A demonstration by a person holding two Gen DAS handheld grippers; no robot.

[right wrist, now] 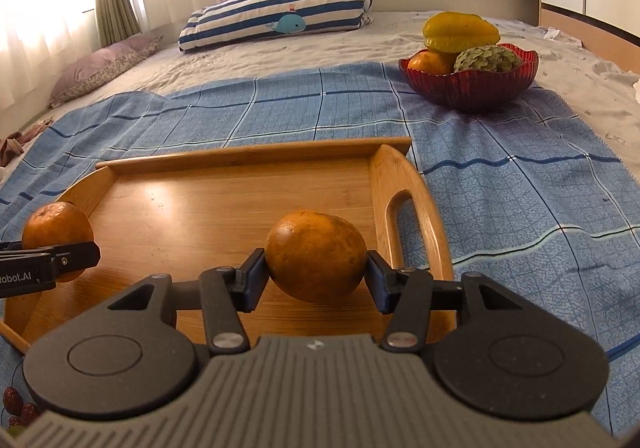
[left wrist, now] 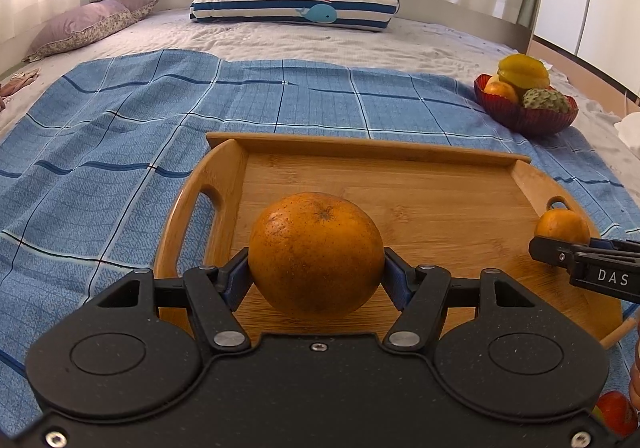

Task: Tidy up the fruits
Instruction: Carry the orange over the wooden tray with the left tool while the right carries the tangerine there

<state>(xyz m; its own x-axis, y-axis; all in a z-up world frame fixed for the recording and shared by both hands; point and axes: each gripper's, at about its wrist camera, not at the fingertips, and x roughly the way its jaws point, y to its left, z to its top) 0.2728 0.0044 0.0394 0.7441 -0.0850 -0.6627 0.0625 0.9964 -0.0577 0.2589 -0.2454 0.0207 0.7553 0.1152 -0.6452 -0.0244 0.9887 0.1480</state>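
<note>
Left gripper (left wrist: 316,268) clamped on the large orange (left wrist: 316,254), held over the near left part of the wooden tray (left wrist: 400,145), close to its left handle. Right gripper (right wrist: 316,274) clamped on the smaller orange (right wrist: 316,256), over the tray's near right part by the right handle. Whether either fruit touches the tray floor: can't tell. Tray sits on the blue checked cloth (left wrist: 100,151). Red bowl (right wrist: 472,87) with starfruit (right wrist: 460,32), custard apple (right wrist: 486,59) and another orange sits at the cloth's far right corner.
</note>
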